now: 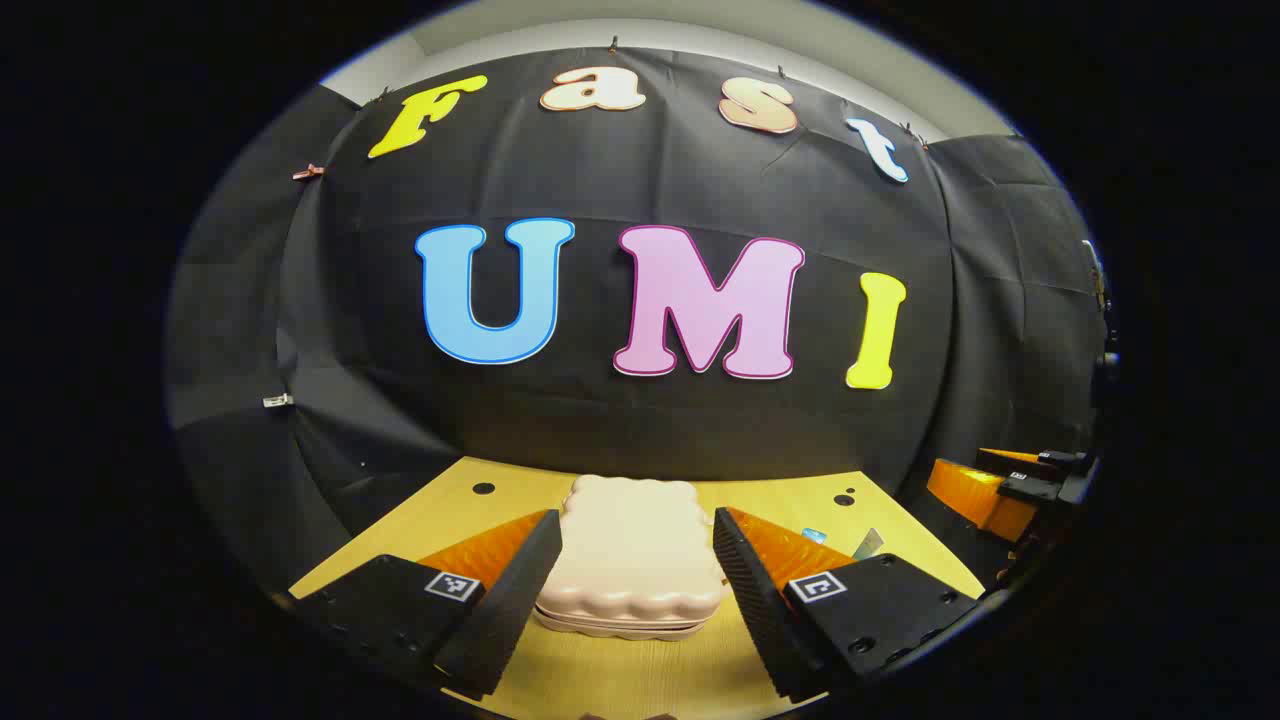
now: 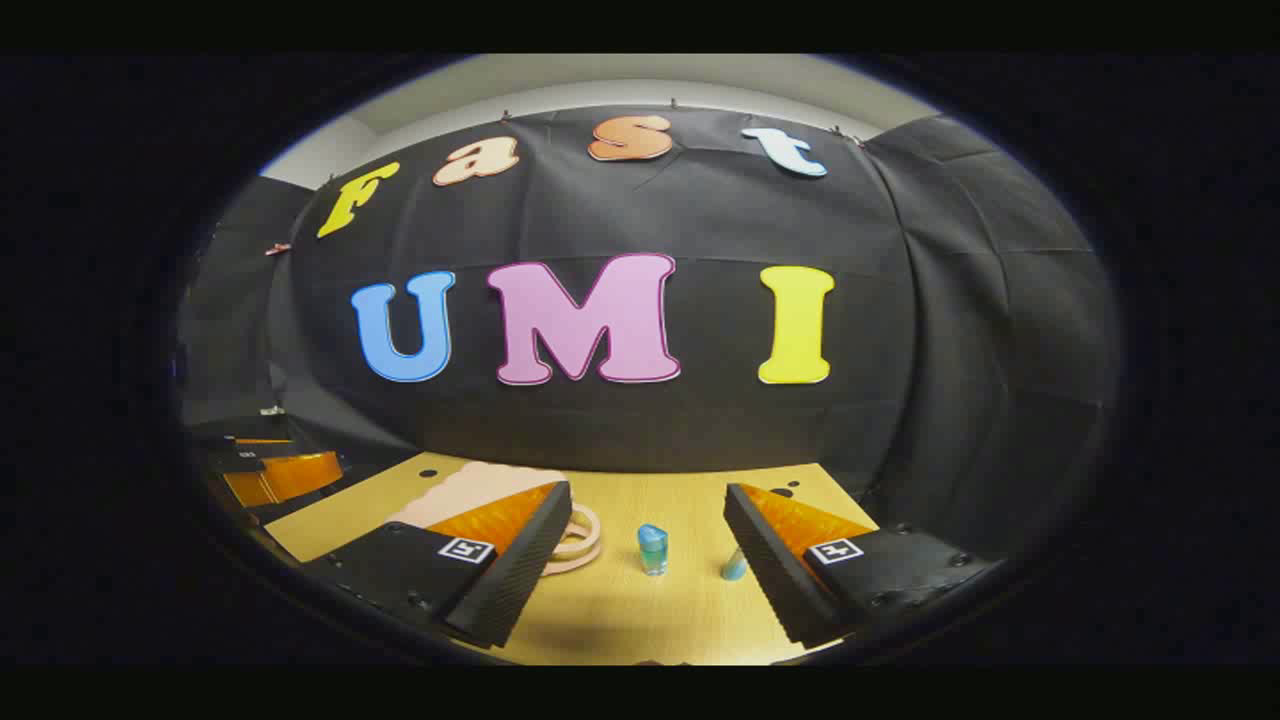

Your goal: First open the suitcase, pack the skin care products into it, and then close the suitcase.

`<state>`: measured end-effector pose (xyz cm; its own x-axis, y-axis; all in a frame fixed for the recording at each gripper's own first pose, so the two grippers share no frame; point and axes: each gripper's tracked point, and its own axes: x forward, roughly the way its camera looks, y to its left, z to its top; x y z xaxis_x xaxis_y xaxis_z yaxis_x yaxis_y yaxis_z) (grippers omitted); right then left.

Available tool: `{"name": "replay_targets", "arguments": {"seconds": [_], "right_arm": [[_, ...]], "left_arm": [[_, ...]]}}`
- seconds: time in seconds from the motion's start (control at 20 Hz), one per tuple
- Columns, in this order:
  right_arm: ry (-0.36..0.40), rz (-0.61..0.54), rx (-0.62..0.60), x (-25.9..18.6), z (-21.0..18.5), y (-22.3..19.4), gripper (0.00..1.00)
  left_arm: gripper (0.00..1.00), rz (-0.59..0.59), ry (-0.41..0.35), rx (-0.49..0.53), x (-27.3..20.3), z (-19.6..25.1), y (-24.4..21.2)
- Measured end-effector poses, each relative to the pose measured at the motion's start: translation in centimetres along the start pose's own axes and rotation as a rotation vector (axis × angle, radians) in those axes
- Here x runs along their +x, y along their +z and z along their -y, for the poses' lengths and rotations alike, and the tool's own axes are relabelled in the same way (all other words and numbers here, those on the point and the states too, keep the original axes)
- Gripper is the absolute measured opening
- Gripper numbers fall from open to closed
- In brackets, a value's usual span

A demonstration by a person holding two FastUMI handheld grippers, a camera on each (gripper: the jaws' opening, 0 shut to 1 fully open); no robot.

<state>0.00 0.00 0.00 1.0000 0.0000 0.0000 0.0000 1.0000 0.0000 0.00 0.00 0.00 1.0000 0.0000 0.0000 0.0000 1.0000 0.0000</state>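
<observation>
Lying shut on table [image 1: 630,670]: suitcase [image 1: 630,560]

The left gripper [image 1: 635,575] hangs level with its two fingers spread wide apart, gripping nothing. The right gripper [image 2: 648,560] is likewise level, fingers parted wide and empty; in the left gripper view it shows at the far right edge [image 1: 1030,480]

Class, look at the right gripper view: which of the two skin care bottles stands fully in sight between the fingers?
The blue-capped bottle standing mid-gap; the other bottle is half hidden behind the right-side finger.
</observation>
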Motion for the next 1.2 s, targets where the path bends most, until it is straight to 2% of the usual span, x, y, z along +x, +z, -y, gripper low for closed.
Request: {"name": "replay_targets", "arguments": {"seconds": [0.3,0.55,0.8,1.05,1.2], "right_arm": [[-0.006,0.0,0.005,0.0,0.6,0.0,0.98],[-0.023,0.007,0.007,-0.1,1.2,0.2,0.98],[-0.005,-0.001,0.002,-0.1,0.8,-0.2,0.98],[-0.014,-0.011,-0.002,0.0,1.6,-0.3,0.98],[-0.042,-0.008,0.018,0.0,3.0,-0.1,0.98]], "left_arm": [[0.96,0.016,0.017,-0.011,0.2,-0.9,0.6],[0.96,0.053,0.012,-0.082,0.0,-1.1,1.4],[0.96,0.058,0.017,-0.046,-0.1,-1.0,1.4],[0.96,0.036,-0.063,-0.028,1.6,2.3,1.4],[0.96,0.014,-0.148,-0.033,4.3,5.8,1.0]]}}
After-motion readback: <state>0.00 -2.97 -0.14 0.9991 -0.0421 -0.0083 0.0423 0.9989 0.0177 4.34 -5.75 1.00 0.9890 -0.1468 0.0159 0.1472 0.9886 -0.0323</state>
